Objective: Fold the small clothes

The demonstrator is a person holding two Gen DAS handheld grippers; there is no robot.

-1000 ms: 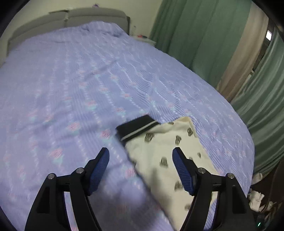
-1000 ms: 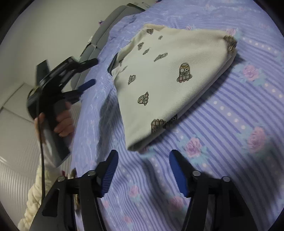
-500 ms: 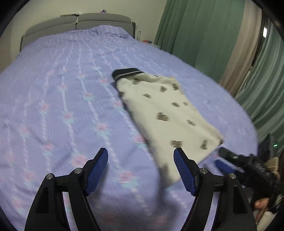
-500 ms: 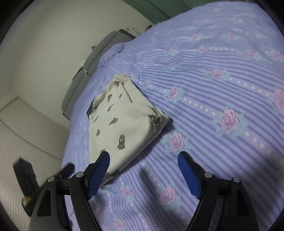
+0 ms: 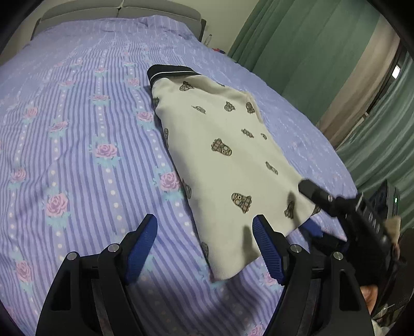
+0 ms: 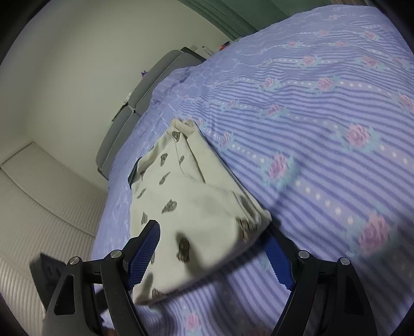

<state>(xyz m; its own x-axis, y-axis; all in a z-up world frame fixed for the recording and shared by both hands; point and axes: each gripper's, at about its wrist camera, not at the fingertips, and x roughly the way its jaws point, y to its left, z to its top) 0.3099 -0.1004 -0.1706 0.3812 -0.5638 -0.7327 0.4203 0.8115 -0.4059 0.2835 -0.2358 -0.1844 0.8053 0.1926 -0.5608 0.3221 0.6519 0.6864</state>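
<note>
A cream garment with small brown prints (image 5: 227,160) lies folded lengthwise on the purple bed cover; its dark collar with a white stripe (image 5: 168,71) is at the far end. My left gripper (image 5: 204,245) is open and empty, just short of the garment's near corner. My right gripper (image 6: 209,256) is open, with the garment's near end (image 6: 196,206) between its jaws, one pad above the cloth and one at its edge. The right gripper also shows in the left wrist view (image 5: 310,206) at the garment's right corner.
The purple striped bed cover with pink roses (image 5: 77,134) spreads wide to the left. A grey headboard (image 5: 121,10) stands at the far end. Green curtains (image 5: 323,51) hang past the bed's right edge. A white wall (image 6: 64,64) lies beyond.
Both grippers have closed in on the garment's near end from farther back. The right gripper now straddles its corner. The garment lies as before.
</note>
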